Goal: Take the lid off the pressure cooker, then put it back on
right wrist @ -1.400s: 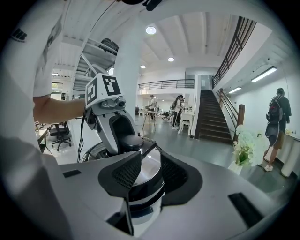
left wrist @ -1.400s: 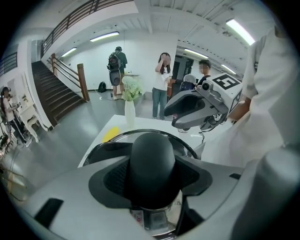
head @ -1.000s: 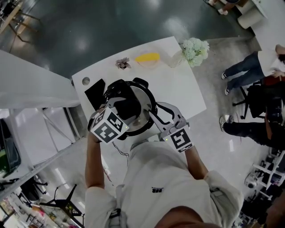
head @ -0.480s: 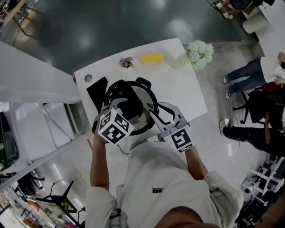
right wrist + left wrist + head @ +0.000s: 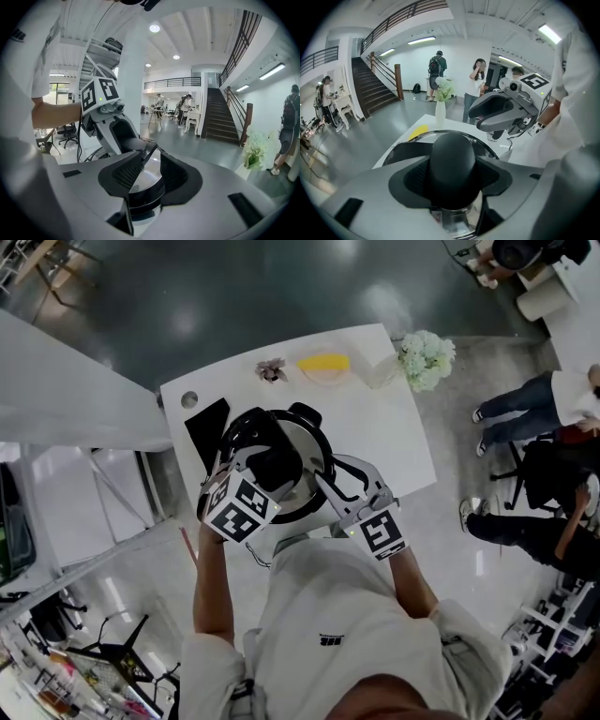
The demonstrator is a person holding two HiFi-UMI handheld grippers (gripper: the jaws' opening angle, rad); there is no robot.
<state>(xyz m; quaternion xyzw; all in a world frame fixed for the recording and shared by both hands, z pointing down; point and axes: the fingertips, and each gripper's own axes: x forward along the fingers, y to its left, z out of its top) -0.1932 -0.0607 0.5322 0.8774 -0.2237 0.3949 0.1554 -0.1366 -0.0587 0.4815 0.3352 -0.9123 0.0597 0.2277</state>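
Left gripper is clamped on the black knob directly under it, the obvious grab point for getting the lid off. Right gripper, jaws narrow, pinches the pressure cooker at the rim nearest it. My read: it's bracing the pot so it won't spin on the table. Lid sits closed beneath my left jaws, so cooker contents are hidden. Removal looks not yet done.

Head view high above the table, facing steeply down; gripper views close, facing each other across the pressure cooker
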